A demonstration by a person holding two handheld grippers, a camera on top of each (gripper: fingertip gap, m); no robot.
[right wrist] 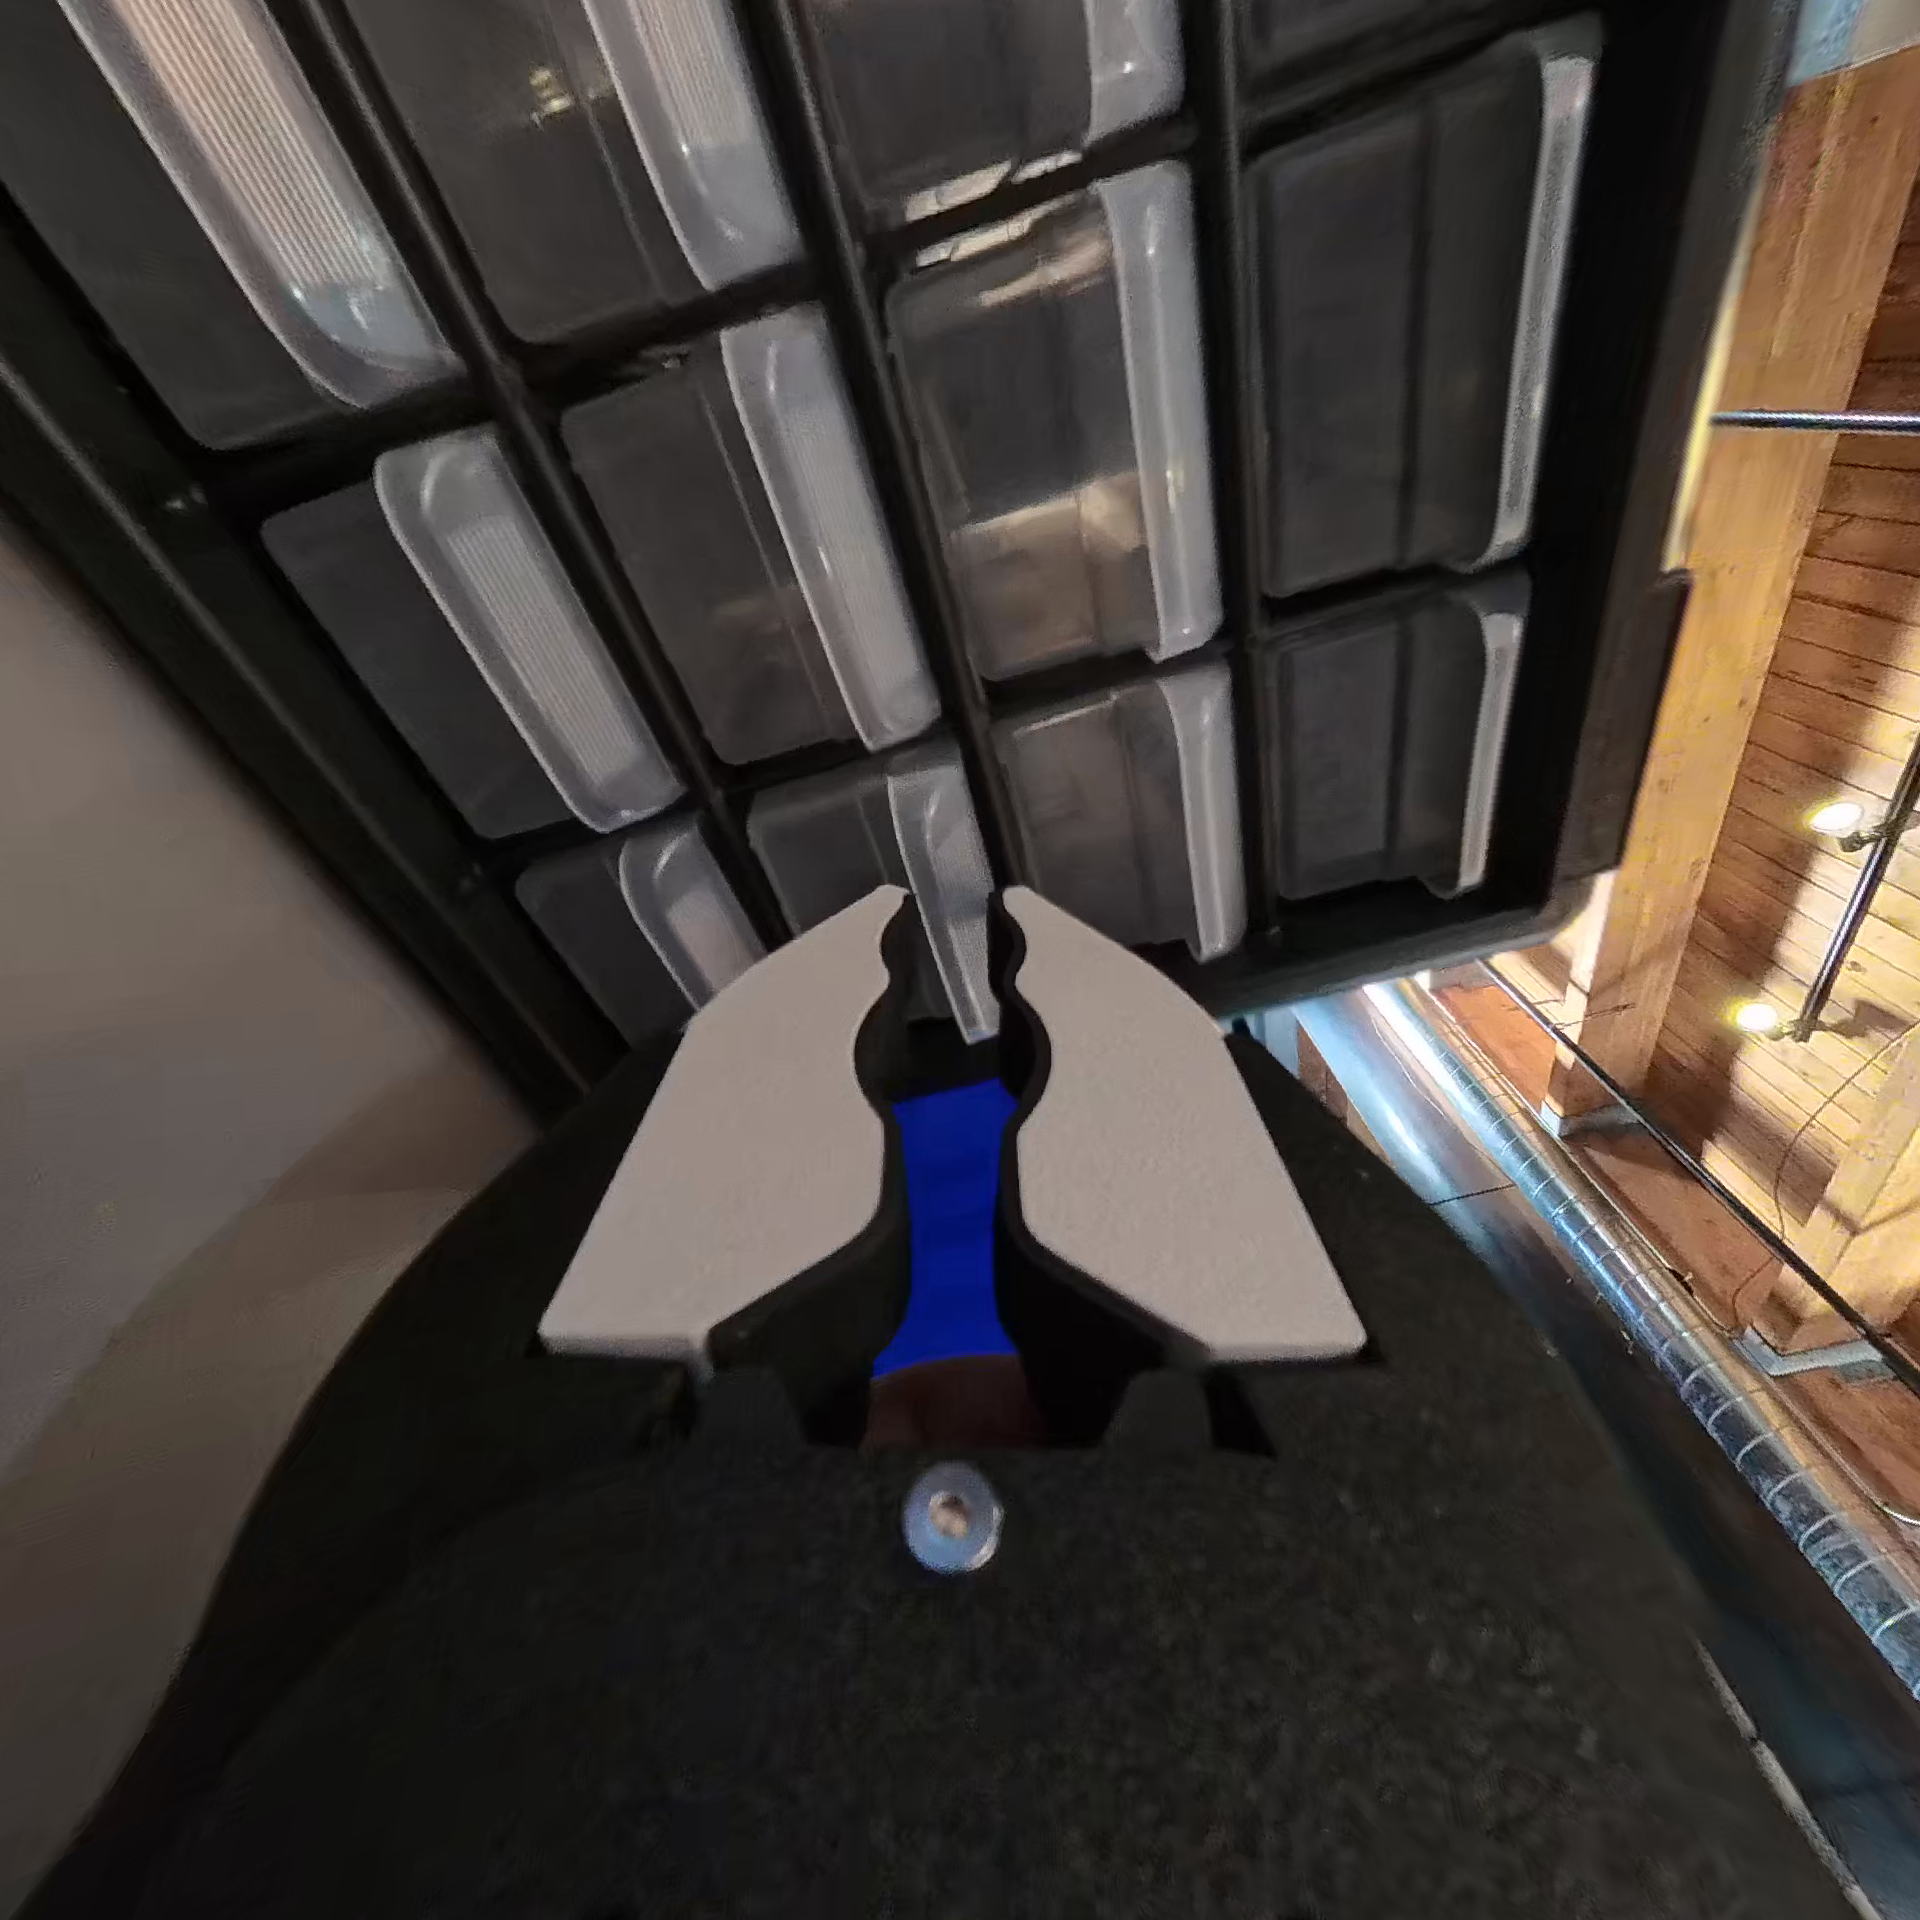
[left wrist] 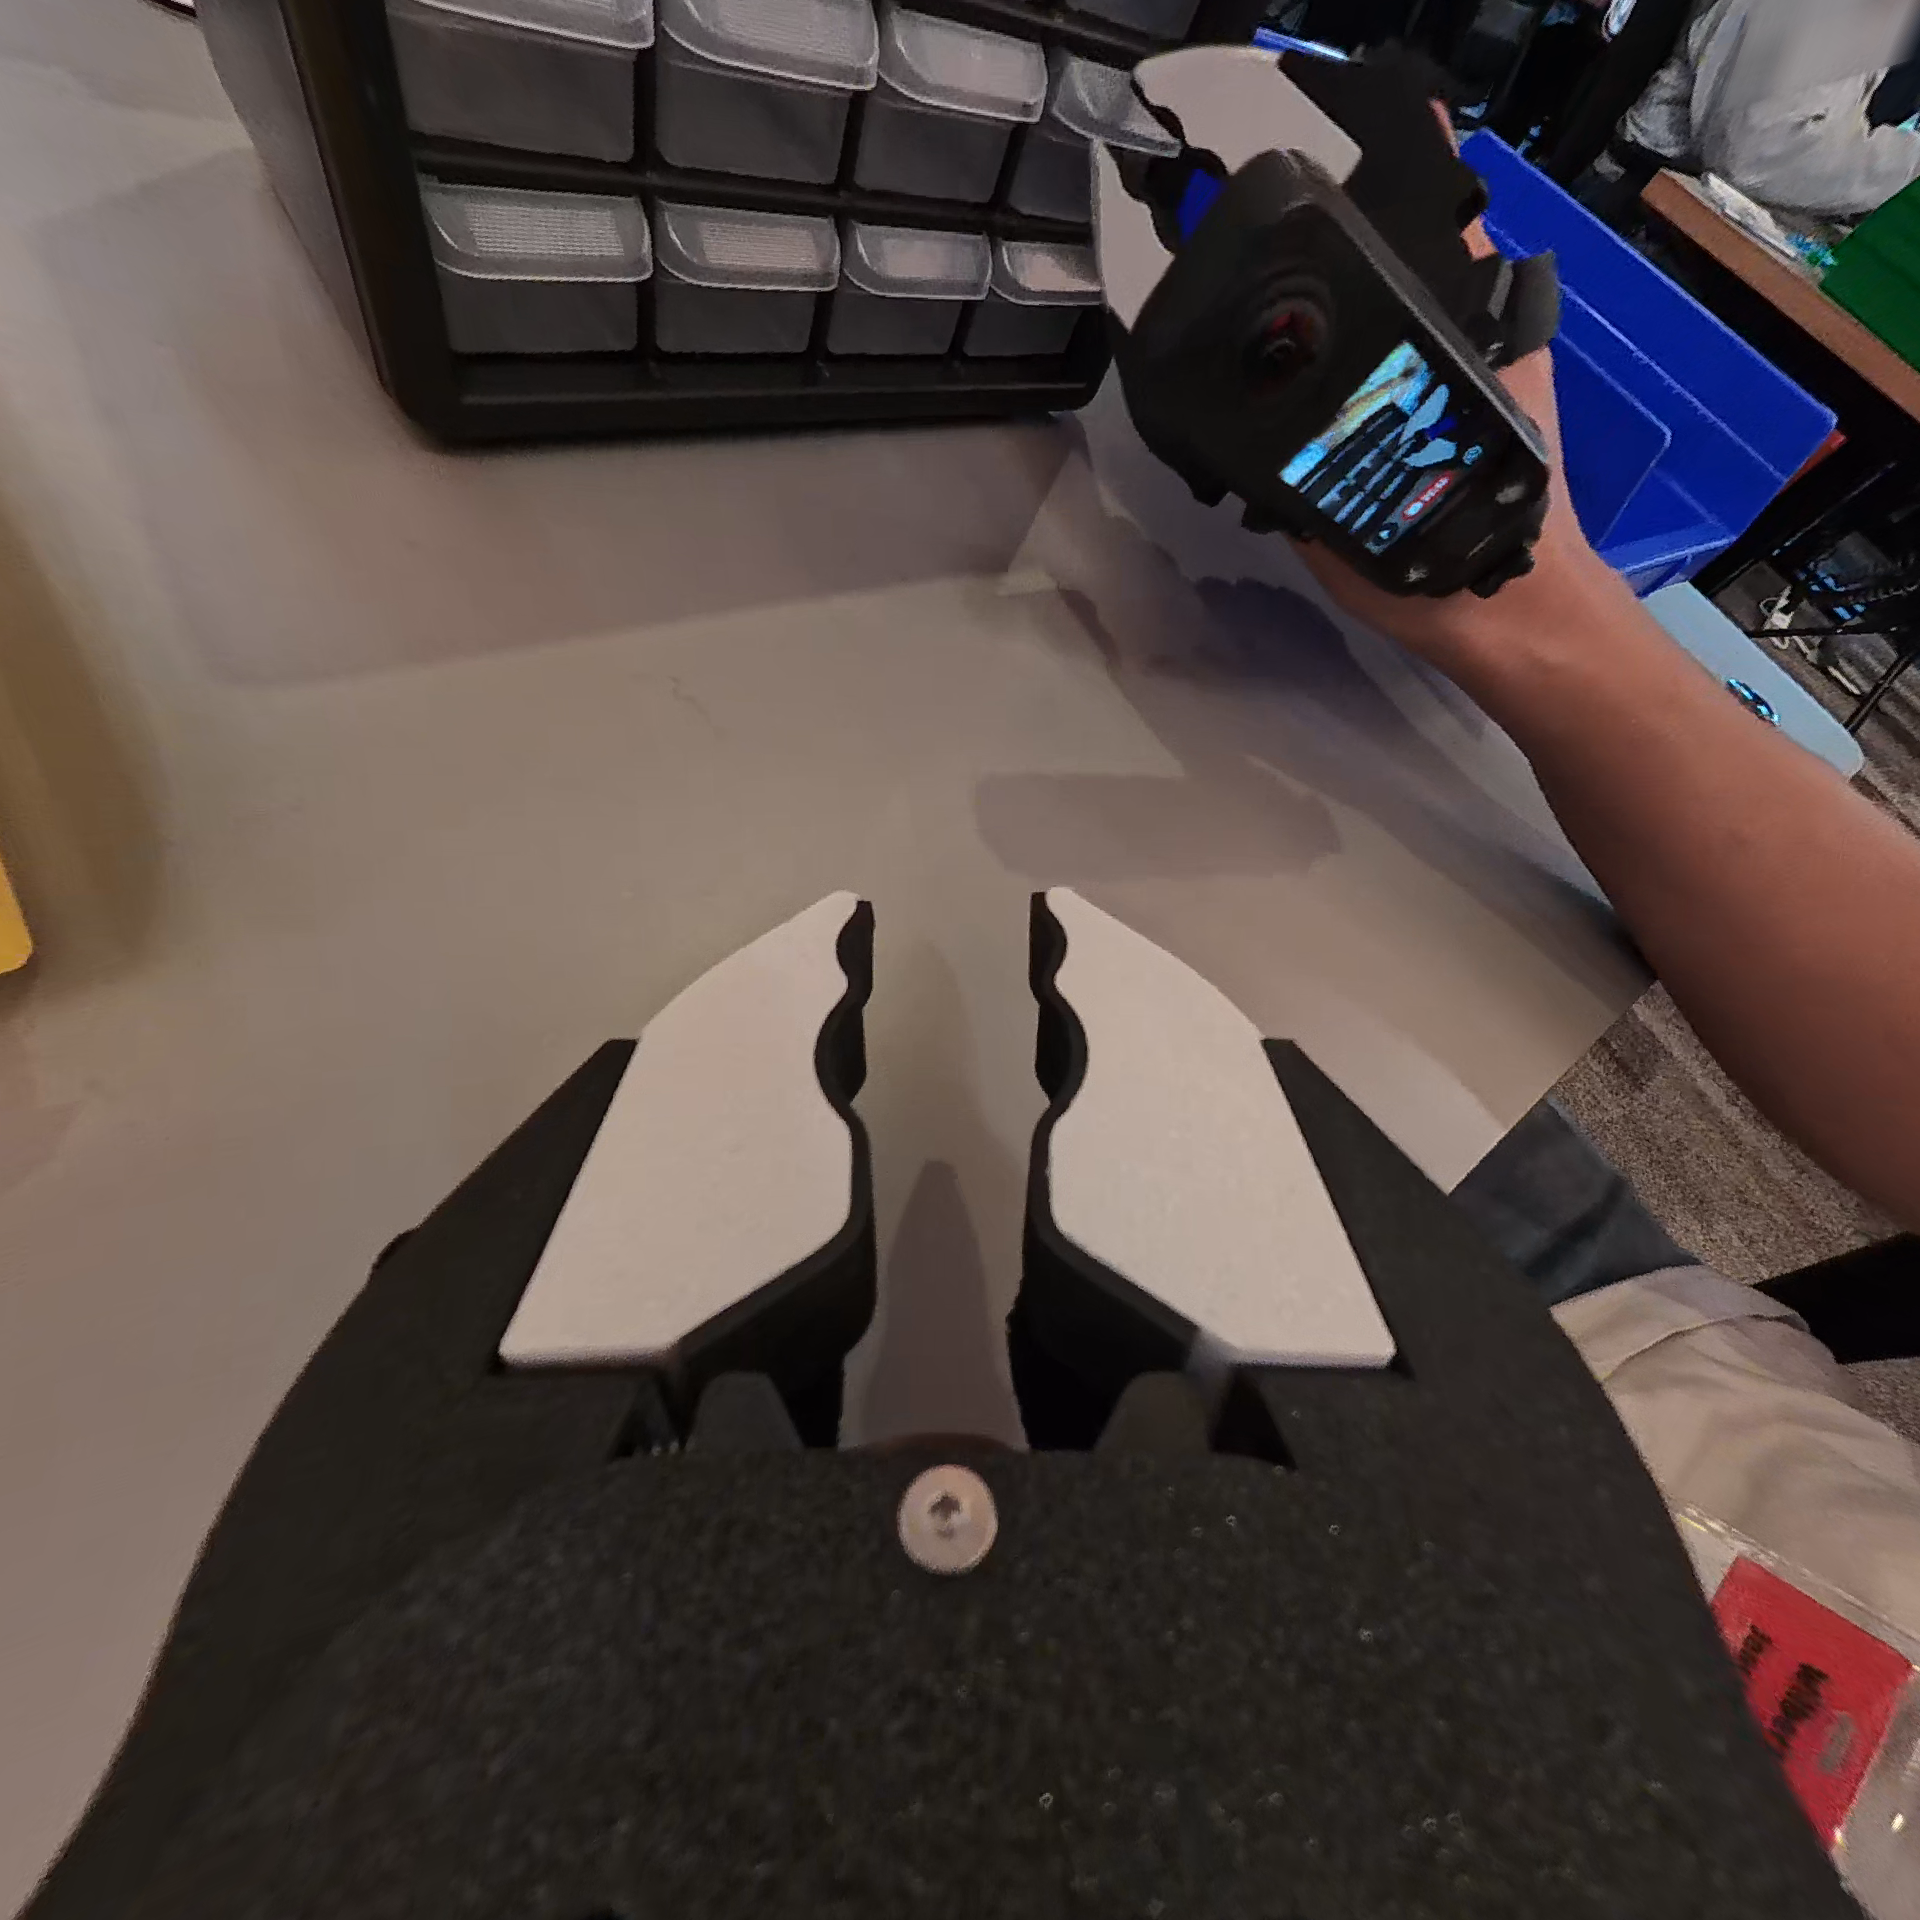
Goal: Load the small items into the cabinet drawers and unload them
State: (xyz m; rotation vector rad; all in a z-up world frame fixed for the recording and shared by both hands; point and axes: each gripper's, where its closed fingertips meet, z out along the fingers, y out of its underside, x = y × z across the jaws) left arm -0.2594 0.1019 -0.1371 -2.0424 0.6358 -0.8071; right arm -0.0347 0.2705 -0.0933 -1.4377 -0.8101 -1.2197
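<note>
Fingers (right wrist: 1101,1091) pinch drawer handle (right wrist: 951,935); drawer contents blurred; left gripper (left wrist: 951,914) parted.

Each hand-held gripper (left wrist: 951,914) (right wrist: 951,909) is black and grainy with white, wavy-edged fingers (left wrist: 727,1122) and one silver screw (left wrist: 947,1519).

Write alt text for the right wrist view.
The right tongs, white fingers nearly closed, pinch the clear plastic handle lip of a translucent drawer in a black-framed small-parts cabinet filling the tilted view. The other drawers look shut; wooden beams show at right.
</note>
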